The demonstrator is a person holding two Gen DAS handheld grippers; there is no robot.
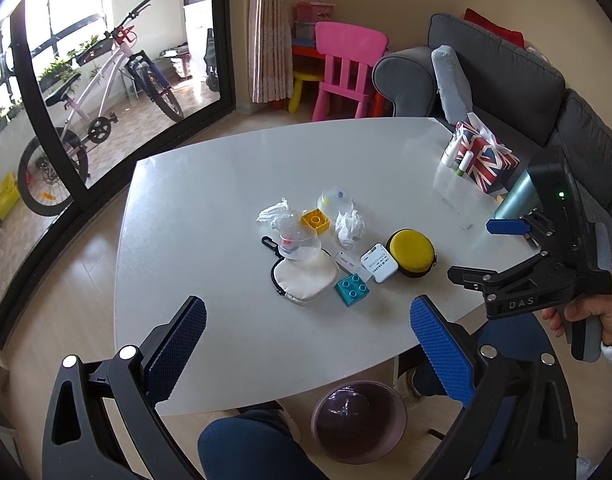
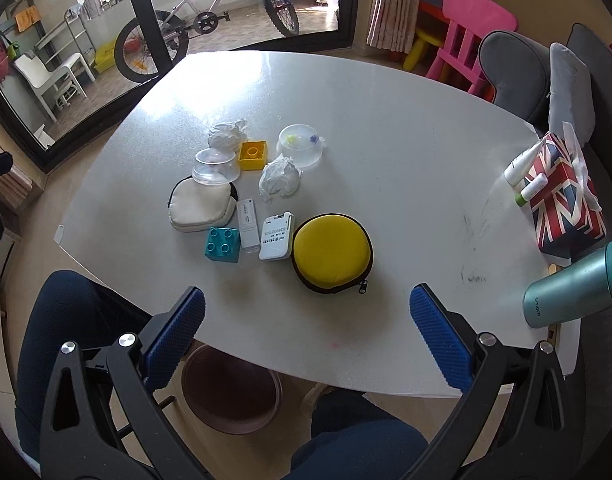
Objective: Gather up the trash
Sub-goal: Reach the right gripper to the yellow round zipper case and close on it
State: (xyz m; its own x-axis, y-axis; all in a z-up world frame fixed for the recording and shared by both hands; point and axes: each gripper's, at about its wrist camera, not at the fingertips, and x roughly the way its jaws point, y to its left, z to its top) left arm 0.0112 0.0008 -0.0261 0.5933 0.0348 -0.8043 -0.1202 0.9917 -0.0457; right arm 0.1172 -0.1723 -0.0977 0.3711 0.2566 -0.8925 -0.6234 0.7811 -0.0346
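Ribbed blue fingers [image 2: 174,332] spread | round bin [image 2: 232,390] | crumpled tissue [image 2: 280,178]

A yellow round zip case [image 2: 332,257] lies near the front of the white table [image 2: 385,120], with a white card [image 2: 276,236] touching its left side. Further left sits a teal toy brick [image 2: 222,243]; a yellow brick [image 2: 253,155] lies farther back. Far right stands a flag-patterned tissue box [image 2: 561,196], a teal flask [image 2: 577,284] nearer.

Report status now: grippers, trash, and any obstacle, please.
Left gripper open, right gripper open, both empty. Two crumpled tissues on table, untouched. Yellow block sits between them.
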